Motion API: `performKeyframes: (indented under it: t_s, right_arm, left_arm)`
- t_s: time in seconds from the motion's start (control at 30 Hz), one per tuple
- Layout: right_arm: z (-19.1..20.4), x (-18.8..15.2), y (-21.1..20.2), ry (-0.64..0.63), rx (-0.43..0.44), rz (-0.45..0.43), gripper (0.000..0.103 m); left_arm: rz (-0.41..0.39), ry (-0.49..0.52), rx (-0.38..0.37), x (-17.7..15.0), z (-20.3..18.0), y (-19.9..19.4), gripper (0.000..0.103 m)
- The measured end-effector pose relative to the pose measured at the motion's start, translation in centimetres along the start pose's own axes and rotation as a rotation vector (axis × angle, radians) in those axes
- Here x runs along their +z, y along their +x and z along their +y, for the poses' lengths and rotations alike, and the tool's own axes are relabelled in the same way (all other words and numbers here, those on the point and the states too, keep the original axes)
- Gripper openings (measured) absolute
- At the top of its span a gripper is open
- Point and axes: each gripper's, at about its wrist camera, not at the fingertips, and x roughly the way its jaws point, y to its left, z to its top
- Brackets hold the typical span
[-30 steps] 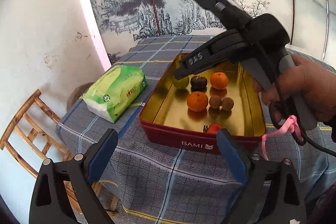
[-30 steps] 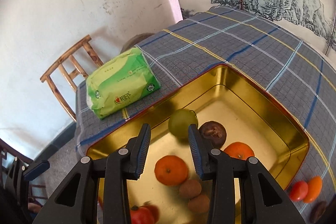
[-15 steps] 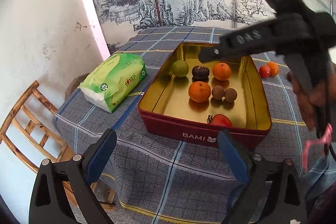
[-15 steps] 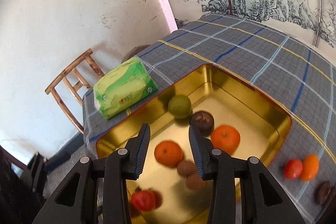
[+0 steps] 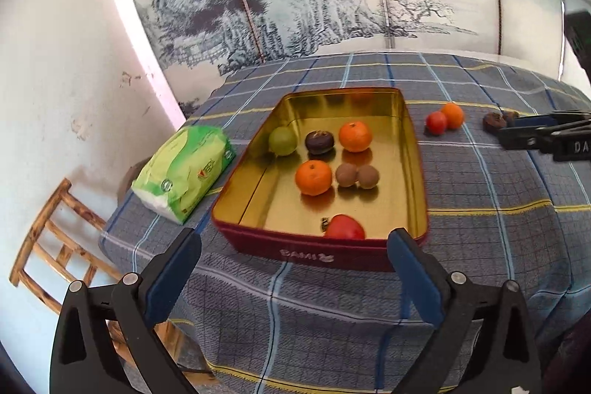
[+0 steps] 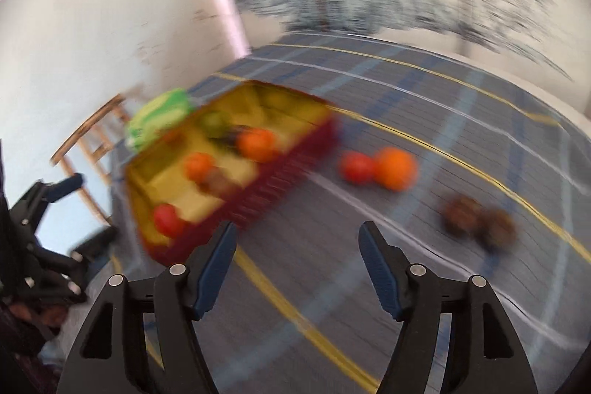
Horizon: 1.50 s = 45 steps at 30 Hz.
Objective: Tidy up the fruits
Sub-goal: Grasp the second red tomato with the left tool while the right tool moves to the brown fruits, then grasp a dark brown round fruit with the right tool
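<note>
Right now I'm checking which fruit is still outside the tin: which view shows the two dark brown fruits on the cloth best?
The right wrist view: the two dark brown fruits lie unobstructed, though motion-blurred. The left wrist view is sharp but shows them far off, partly hidden behind the right gripper.

The left gripper (image 5: 291, 257) hung with its jaws spread wide and empty, just short of the tin's (image 5: 314, 253) near wall and level with it. The right gripper (image 6: 297, 259) was open too — nothing between its blue pads (image 6: 212, 268) — and was held low to the right of the tin, its view blurred.
</note>
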Motion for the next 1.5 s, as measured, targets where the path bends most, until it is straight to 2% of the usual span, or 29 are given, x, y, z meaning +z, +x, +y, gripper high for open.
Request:
performKeyframes:
  t_s: [0.1,0.23,0.37,0.47,0.57,0.7,0.73,0.8,0.87,0.93,1.1,1.13,1.23,1.37,1.47,1.5]
  right_arm:
    - [-5.0,-1.7,-1.7,0.093,-0.107,-0.009,0.07]
    - [-11.1,-3.9,-4.1,0.224,-0.2,-0.032,0.07]
    - [-14.8,-5.2,-5.6,0.28,-0.284,-0.044,0.07]
    - [-16.5,-5.7,-6.0,0.293,-0.34,-0.044,0.071]
    - [-17.9,-6.5,-6.1,0.324,-0.336,-0.055,0.073]
    - [-18.5,-6.9,-5.7,0.342,-0.312,-0.056,0.074]
    - [-18.3,-6.8,-5.9,0.331,-0.307,-0.072,0.075]
    - [-18.1,-6.7,-5.8,0.321,-0.295,-0.08,0.076]
    - [-18.0,-6.7,-5.6,0.313,-0.282,-0.076,0.076]
    - [-17.8,-6.7,-5.7,0.303,-0.274,-0.083,0.076]
    - [-17.7,-6.8,-5.9,0.296,-0.238,-0.102,0.078]
    - [-17.7,-6.8,-5.9,0.296,-0.227,-0.103,0.078]
    - [-17.7,-6.9,-6.1,0.296,-0.21,-0.112,0.08]
    - [-17.6,-7.0,-6.1,0.294,-0.195,-0.117,0.081]
    - [-17.7,-6.9,-6.0,0.297,-0.194,-0.108,0.082]
    - [-17.7,-6.9,-6.0,0.298,-0.194,-0.103,0.082]
  left_arm:
    - [0.0,0.035,-0.005,0.5,-1.2,0.0,0.1]
    - [0.0,0.086,-0.02,1.2,-2.9,-0.1,0.1]
    - [0.001,0.158,-0.062,1.9,-4.8,0.0,0.1]
    - [-0.01,0.228,-0.133,3.0,-6.3,0.1,0.1]
    - [-0.004,0.277,-0.254,4.9,-7.5,0.7,0.1]
    - [-0.013,0.376,-0.379,8.1,-9.5,1.7,0.091]
    - [-0.008,0.418,-0.427,9.0,-10.2,2.2,0.089]
    - [0.014,0.504,-0.519,10.4,-11.5,3.4,0.078]
    - [0.026,0.616,-0.578,11.5,-13.0,4.9,0.076]
    - [0.038,0.713,-0.593,12.0,-14.4,6.5,0.074]
    - [0.137,0.797,-0.659,13.6,-16.4,11.0,0.043]
    - [0.162,0.813,-0.667,13.7,-16.5,12.1,0.043]
    - [0.193,0.85,-0.622,13.6,-16.5,14.4,0.041]
    - [0.238,0.845,-0.625,13.6,-16.1,16.5,0.041]
    - [0.265,0.839,-0.659,13.6,-16.1,17.3,0.027]
    - [0.272,0.829,-0.675,13.6,-16.1,17.4,0.027]
